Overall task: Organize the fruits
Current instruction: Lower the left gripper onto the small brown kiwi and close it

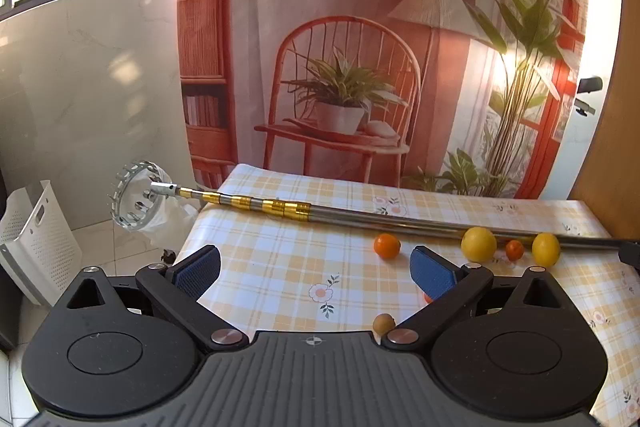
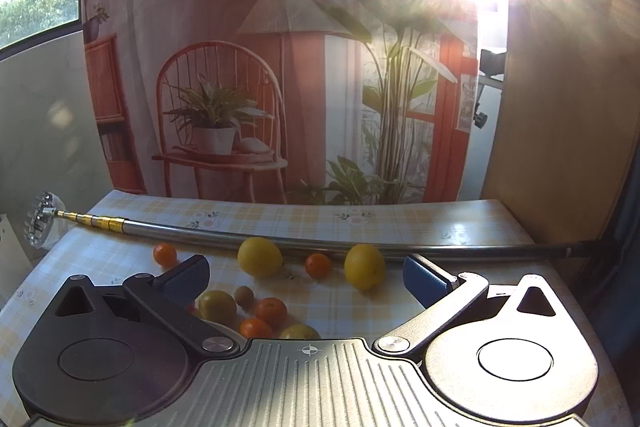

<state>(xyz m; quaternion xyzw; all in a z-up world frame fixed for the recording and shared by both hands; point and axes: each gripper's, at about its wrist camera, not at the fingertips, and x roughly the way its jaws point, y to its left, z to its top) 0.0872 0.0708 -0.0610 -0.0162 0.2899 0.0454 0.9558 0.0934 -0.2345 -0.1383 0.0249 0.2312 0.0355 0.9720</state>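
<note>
The fruits lie loose on the checked worktop [image 2: 400,223], all on the near side of a long metal pole [image 2: 280,243] that crosses it from side to side. Just beside the pole sit two lemons [image 2: 260,256] [image 2: 364,266] with a small orange [image 2: 318,265] between them, and another small orange [image 2: 165,253] lies further along toward the pole's toothed ring end [image 1: 138,199]. Nearer than these is a cluster: a greenish-yellow fruit [image 2: 217,305], a small brown round one [image 2: 243,295], two more oranges [image 2: 271,311] [image 2: 255,328], and another yellowish fruit [image 2: 299,331] partly hidden behind the tool body.

These look light, firm and round, so they will probably roll on the smooth cloth if nudged. A pinch across the widest middle of each, with gentle pressure, seems safest; the lemons' waxy skin may slip if taken near an end.

The right tool [image 2: 306,277] hovers low over the cluster, level, pads spread wide and holding nothing. The left tool [image 1: 316,269] points along the worktop toward the pole, likewise spread and empty, with the lone orange [image 1: 387,245] just ahead between its pads.
</note>
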